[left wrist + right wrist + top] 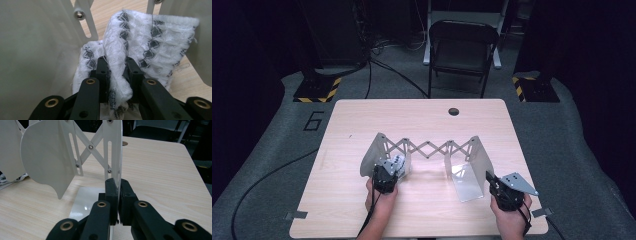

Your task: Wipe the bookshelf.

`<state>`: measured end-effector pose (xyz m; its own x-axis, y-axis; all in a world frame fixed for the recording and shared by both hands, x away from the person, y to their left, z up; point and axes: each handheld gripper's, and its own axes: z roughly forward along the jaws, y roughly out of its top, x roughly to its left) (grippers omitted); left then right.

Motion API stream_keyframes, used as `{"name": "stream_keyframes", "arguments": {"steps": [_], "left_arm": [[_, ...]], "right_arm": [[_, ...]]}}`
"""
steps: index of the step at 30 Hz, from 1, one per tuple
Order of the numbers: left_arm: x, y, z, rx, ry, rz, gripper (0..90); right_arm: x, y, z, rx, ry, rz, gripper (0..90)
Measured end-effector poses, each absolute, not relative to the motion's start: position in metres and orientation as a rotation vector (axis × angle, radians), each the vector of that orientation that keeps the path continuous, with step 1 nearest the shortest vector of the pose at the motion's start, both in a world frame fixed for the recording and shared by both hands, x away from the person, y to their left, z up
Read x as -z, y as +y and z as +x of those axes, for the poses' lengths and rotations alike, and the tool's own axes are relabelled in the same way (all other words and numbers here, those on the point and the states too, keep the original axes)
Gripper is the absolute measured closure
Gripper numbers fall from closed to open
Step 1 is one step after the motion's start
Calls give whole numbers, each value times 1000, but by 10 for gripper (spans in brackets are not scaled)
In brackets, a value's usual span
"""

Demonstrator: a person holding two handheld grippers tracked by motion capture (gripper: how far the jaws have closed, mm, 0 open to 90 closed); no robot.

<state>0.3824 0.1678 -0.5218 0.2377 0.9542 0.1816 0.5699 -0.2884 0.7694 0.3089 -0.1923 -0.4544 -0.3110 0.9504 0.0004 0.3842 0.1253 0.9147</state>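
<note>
**A:** High view, centre of frame: a pale expanding rack (pixel 428 150) stands on the wooden worktop (pixel 362 115). Two upright end plates, a scissor lattice running between them along the back.

**B:** Left claw (pixel 388 172)?

**A:** Lower left of centre, at the rack's left end plate. In the left gripper view its jaws are pinched on a fold of white knit cloth (pixel 140 45) with dark diamond marks. The fold rises between the pads; the rest of the cloth spreads up and to the right of frame. Pale plate walls stand on both sides of it, the worktop showing behind.

**B:** So where is the cloth in the high view?

**A:** A small white-and-dark patch just above the left claw, against the inner face of the left end plate. Whether it rests on the plate's base or hangs from the jaws, I can't tell.

**B:** Right claw (pixel 493 184)?

**A:** Lower right, at the near edge of the right end plate (pixel 117 152). Right gripper view: jaws pressed together on the thin upright edge of that plate, which rises straight up from between the pads at centre frame. The plate's flat base lies on the worktop at lower left of the jaws; the other plate curves in at upper left.

**B:** Hands?

**A:** Both forearms enter from the bottom edge, well apart.
</note>
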Motion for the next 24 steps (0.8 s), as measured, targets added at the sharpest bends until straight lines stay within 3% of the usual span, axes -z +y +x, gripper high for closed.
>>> {"name": "stream_keyframes", "arguments": {"steps": [8,16,24], "left_arm": [[518,172,357,-859,1339,2052,772],[520,189,318,-785,1350,1993,772],[520,174,356,-816,1362,2005,771]], "right_arm": [[454,-191,309,-1155,1774,1299,882],[455,-192,309,-1159,1776,1301,886],[455,-192,308,-1160,1781,1298,887]]}}
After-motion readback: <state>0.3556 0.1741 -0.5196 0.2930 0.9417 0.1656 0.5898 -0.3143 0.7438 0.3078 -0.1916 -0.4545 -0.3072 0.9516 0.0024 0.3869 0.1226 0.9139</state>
